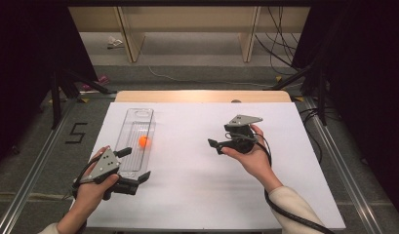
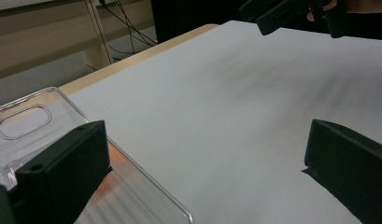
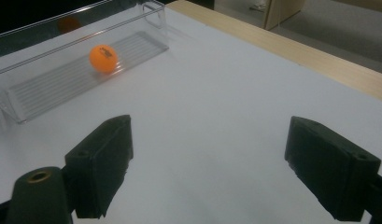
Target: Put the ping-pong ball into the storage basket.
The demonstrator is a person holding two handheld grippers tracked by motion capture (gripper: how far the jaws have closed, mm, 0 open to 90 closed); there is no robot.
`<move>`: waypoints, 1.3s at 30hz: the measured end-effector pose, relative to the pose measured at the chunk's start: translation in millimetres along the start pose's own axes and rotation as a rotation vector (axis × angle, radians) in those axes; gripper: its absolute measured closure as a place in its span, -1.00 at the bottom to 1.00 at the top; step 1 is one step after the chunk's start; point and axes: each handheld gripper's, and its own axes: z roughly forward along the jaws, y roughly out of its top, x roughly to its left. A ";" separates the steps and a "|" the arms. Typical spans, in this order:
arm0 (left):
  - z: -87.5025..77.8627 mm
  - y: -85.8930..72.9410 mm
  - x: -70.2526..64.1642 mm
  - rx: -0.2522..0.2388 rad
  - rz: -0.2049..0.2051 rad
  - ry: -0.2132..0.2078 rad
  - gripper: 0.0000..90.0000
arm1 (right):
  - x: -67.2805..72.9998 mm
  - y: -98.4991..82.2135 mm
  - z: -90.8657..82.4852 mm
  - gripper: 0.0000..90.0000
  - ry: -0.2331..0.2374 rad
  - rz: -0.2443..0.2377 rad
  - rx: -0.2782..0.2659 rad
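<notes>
Small orange plastic ball (image 1: 144, 141) lies inside long clear plastic tray (image 1: 138, 117), about mid-length. Left gripper (image 1: 134, 165) released, jaws straddling the tray's near end. Right gripper (image 1: 215, 144) released, well apart from tray.

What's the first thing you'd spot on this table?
The orange ball, bright against all the white, lying inside a clear tray on the table's left side. Next come two black grippers, both open and empty: the left gripper at the tray's near end, the right gripper out over the bare middle.
</notes>
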 end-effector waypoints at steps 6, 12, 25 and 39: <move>0.1 0.0 0.1 0.000 -0.001 0.000 -1.00 | -4.7 -8.9 -13.1 -0.64 -0.021 0.015 -0.006; 0.1 0.1 0.0 0.000 0.003 0.000 -1.00 | -8.8 -15.5 -24.1 -0.64 -0.037 0.024 -0.009; -0.4 0.1 0.4 0.001 0.000 0.001 -1.00 | -15.0 -27.9 -46.0 -0.64 -0.070 0.044 -0.021; -0.2 0.1 0.3 0.001 -0.001 0.001 -1.00 | -21.3 -40.3 -67.2 -0.64 -0.114 0.068 -0.035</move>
